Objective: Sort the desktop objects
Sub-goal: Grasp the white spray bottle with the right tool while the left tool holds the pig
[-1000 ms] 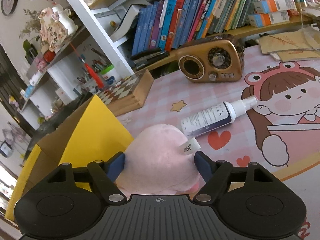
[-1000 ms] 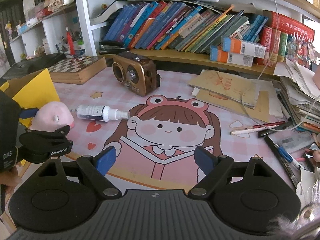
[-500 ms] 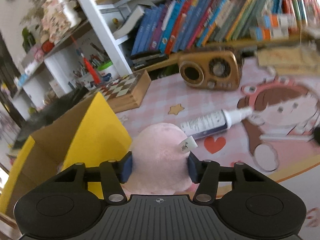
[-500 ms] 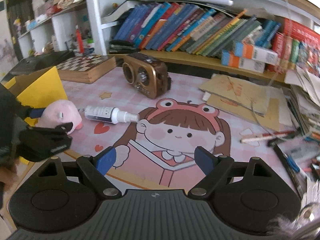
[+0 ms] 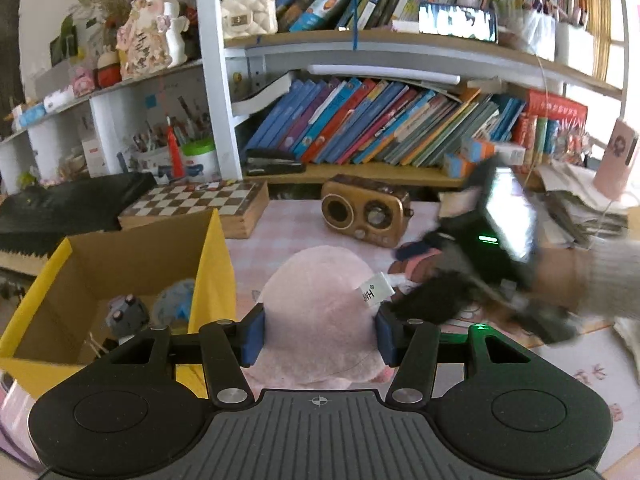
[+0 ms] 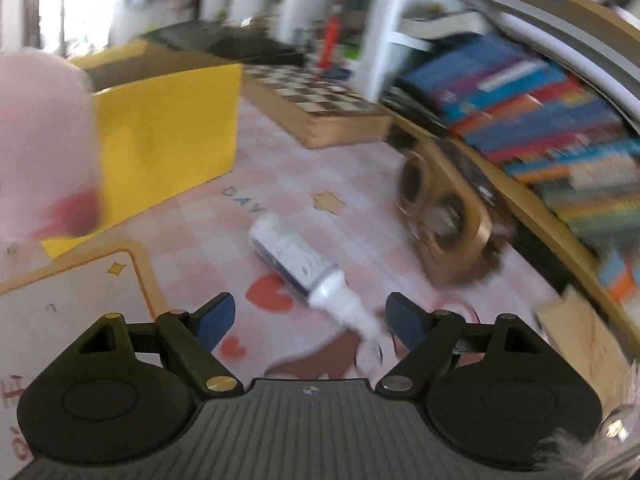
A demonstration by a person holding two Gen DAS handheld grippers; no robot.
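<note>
While the left claw [image 5: 319, 334] grips the plush [image 5: 316, 312], the box [image 5: 120, 280] sits beside. The right claw [image 6: 308, 317] is closing, nothing gripped, above the bottle [image 6: 296, 260].

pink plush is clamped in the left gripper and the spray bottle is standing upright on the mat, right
Not quite. The pink plush is clamped in the left gripper, but the spray bottle is lying on its side on the mat, as the right wrist view shows.
</note>
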